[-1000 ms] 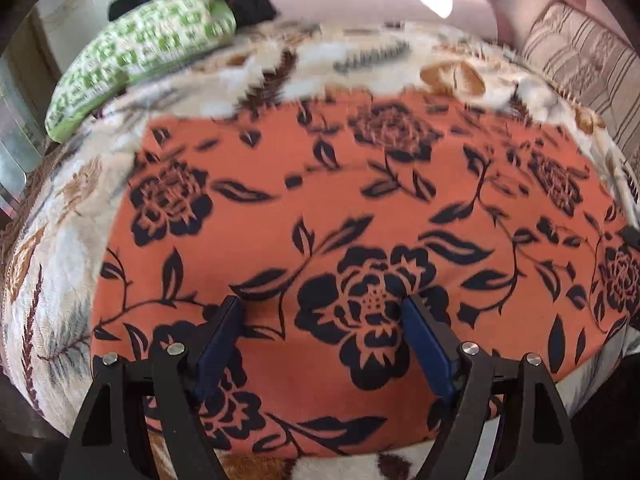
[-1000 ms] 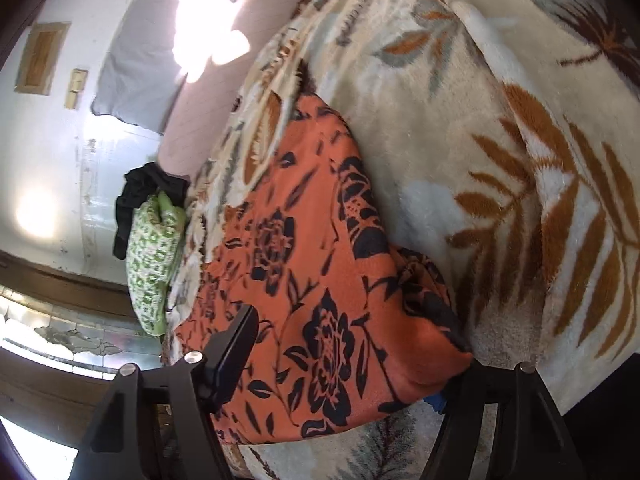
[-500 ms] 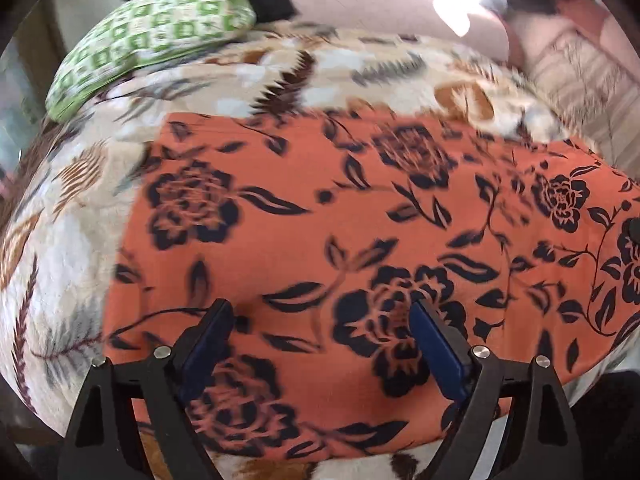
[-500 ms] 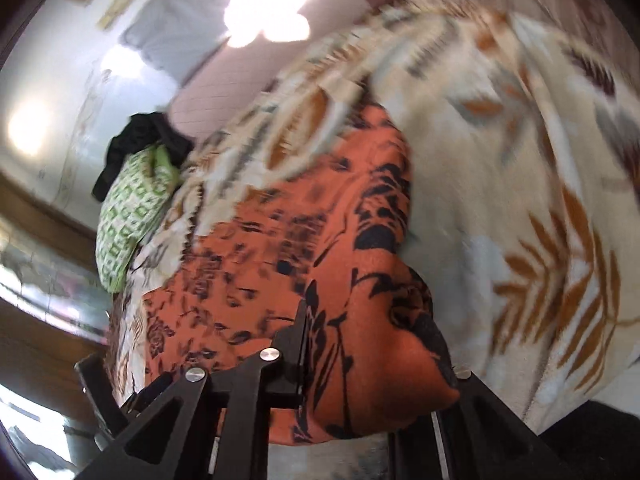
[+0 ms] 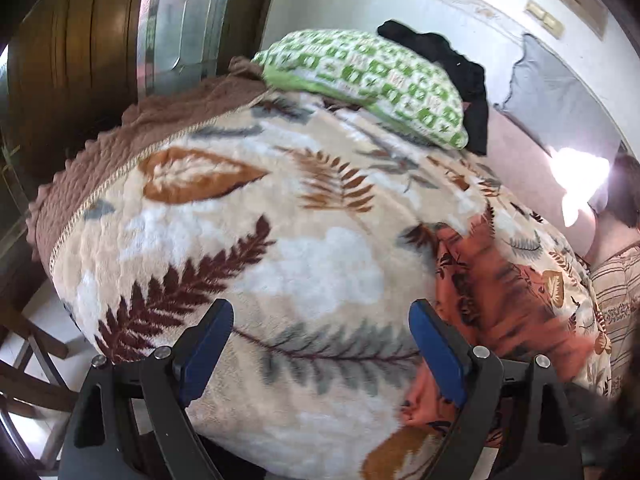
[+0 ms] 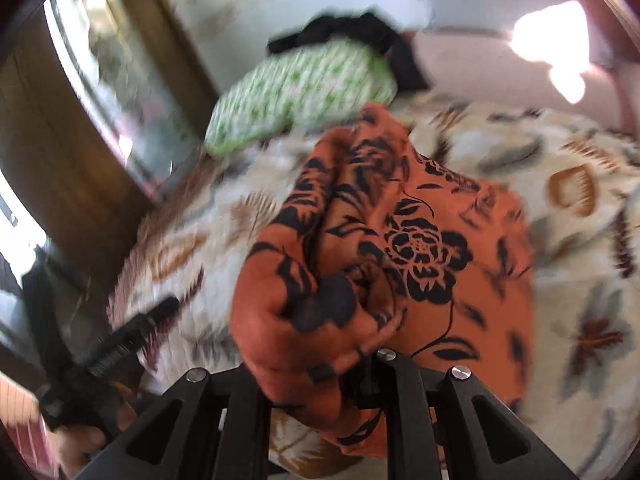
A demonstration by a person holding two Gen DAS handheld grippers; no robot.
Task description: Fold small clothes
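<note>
The orange flowered cloth [image 6: 400, 248] is pinched in a bunch by the right gripper [image 6: 320, 372] and lifted above the leaf-patterned blanket [image 6: 580, 280]; a green pillow [image 6: 304, 88] is seen behind. The left gripper [image 5: 320, 344] is spread wide over bare blanket, nothing between its blue pads [image 5: 436, 356]; the cloth lies beside it.

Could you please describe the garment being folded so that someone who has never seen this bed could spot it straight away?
Start from the cream plush blanket with brown and grey leaf prints covering the bed. Bunched on it, in front of the green-and-white patterned pillow, is the thin orange cloth printed with black roses, one end pinched in the right gripper. It is the only orange fabric there.
</note>
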